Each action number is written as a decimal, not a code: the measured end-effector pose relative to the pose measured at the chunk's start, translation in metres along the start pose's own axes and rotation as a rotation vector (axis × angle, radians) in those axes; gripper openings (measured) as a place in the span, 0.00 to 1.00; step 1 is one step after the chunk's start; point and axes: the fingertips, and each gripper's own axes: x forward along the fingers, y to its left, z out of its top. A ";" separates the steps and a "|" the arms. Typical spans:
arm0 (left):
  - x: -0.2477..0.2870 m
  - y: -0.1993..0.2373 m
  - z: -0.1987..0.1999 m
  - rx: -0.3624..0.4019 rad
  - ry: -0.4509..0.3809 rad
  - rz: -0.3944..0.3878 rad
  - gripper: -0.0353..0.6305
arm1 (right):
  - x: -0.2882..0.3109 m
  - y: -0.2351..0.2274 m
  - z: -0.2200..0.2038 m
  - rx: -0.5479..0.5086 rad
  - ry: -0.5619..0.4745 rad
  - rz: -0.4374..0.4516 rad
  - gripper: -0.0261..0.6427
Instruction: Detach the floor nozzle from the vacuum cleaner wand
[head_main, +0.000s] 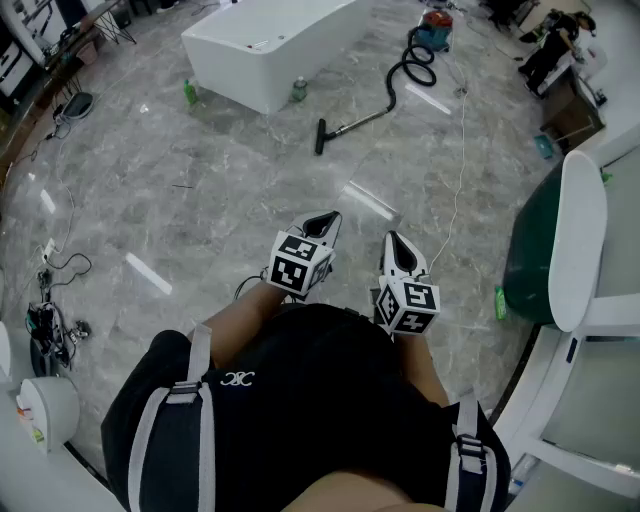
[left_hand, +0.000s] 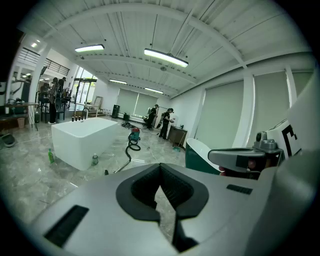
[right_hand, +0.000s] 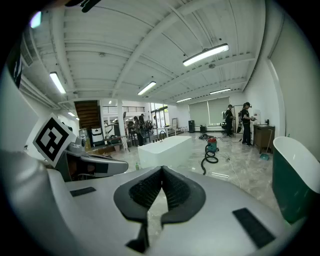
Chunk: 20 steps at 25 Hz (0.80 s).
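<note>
My left tongs (head_main: 325, 222) and right tongs (head_main: 393, 240) are both pressed shut with nothing between them. I hold them close in front of my waist, tips slanting down at the grey marble floor (head_main: 200, 190).

Step in hand, as I judge it: the approach, with nothing gripped yet. To do it well I should walk up and open both tongs before reaching. One pins the wand just behind the joint and the other takes the nozzle's neck. Then I pull straight along the tube, no bending. There may be a catch to press, but it is too small to tell from here.

Just to my right is a dark green bathtub with a white rim (head_main: 580, 230). A thin white cord (head_main: 460, 170) trails over the floor ahead on the right, a trip risk.

Well ahead, the black floor nozzle (head_main: 321, 137) lies on the floor, joined to the slim metal wand (head_main: 360, 122). Near it a green bottle (head_main: 190, 93) and a small grey can (head_main: 298, 90) stand at the foot of a white rectangular bathtub (head_main: 300, 55).

Farther off, a black ribbed hose (head_main: 412, 65) coils back to the red-and-teal vacuum canister (head_main: 436, 25).
</note>
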 end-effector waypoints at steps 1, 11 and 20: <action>-0.002 0.006 -0.003 -0.002 0.006 -0.002 0.07 | 0.003 0.006 -0.001 0.001 -0.003 -0.001 0.05; -0.009 0.048 -0.012 -0.024 0.043 -0.025 0.07 | 0.022 0.032 -0.005 0.020 -0.005 -0.046 0.05; 0.025 0.072 0.000 -0.024 0.059 0.009 0.07 | 0.071 0.011 0.007 0.014 -0.015 -0.012 0.05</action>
